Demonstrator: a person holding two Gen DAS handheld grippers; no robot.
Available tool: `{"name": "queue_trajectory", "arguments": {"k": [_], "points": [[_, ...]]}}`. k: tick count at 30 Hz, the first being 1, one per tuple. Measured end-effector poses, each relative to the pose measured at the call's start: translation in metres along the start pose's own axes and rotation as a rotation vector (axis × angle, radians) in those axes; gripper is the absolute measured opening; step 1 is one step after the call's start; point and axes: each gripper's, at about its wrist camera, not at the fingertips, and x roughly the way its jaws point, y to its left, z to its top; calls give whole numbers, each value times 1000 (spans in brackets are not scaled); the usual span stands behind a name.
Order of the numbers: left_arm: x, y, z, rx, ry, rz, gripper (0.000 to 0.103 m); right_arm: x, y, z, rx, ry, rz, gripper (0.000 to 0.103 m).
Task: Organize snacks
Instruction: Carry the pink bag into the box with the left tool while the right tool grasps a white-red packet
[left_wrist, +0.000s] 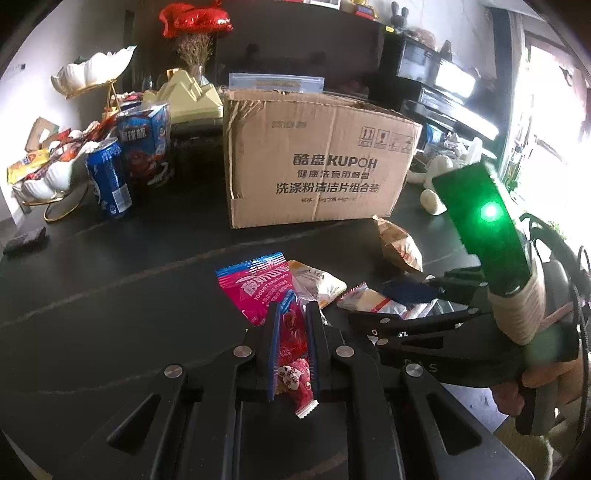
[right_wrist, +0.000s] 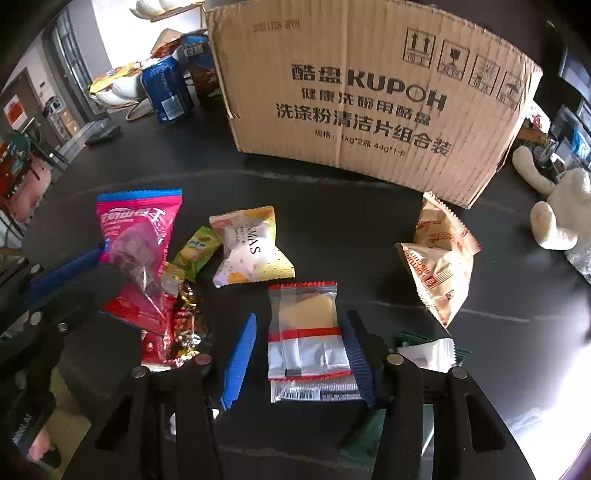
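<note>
My left gripper (left_wrist: 291, 314) is shut on a red snack packet (left_wrist: 295, 354), just above the dark table. A pink yogurt hawthorn packet (left_wrist: 255, 288) lies right ahead of it. My right gripper (right_wrist: 299, 332) is open, its jaws either side of a clear red-striped packet (right_wrist: 304, 325) with a yellow cake inside, lying flat on the table. In the right wrist view the left gripper (right_wrist: 92, 266) sits at left, over the red packet (right_wrist: 147, 314) and the pink packet (right_wrist: 140, 221). The right gripper also shows in the left wrist view (left_wrist: 413, 302).
A KUPOH cardboard box (right_wrist: 369, 92) stands behind the snacks. Loose packets lie around: a white XMAS one (right_wrist: 255, 251), a green one (right_wrist: 195, 251), two beige biscuit bags (right_wrist: 439, 269), a white and green one (right_wrist: 428, 354). A blue can (left_wrist: 109, 181), a blue carton (left_wrist: 146, 144) and white dishes (left_wrist: 48, 177) stand far left. A plush toy (right_wrist: 561, 214) lies right.
</note>
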Motion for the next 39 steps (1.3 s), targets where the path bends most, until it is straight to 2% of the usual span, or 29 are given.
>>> {"name": "queue_trajectory", "arguments": {"k": [1,6,12,19,31,34,39], "points": [[0,0,0,-2,1,-1,14,2,0,0,4,6,-1,41],[0,1,4,-6,1,-3,14,1,1,-1,15,-5,8,38],[-9,2,13,8,-29,8,14,-22,-8,-7,88,-78,-1,38],[-30,-4,35,26,-87,-19,14,-79,-14,-7,125,-215,-25,38],[-58,-18,111,98,-217,-41,14,-146,-22,42,156,-418,-52,38],[-56,-19,132,107,-223,-55,14,-158,-29,58,168,-460,-53,38],[-42,-16,167,118,-218,-38,14,-166,-46,92,190,-498,-54,38]]}}
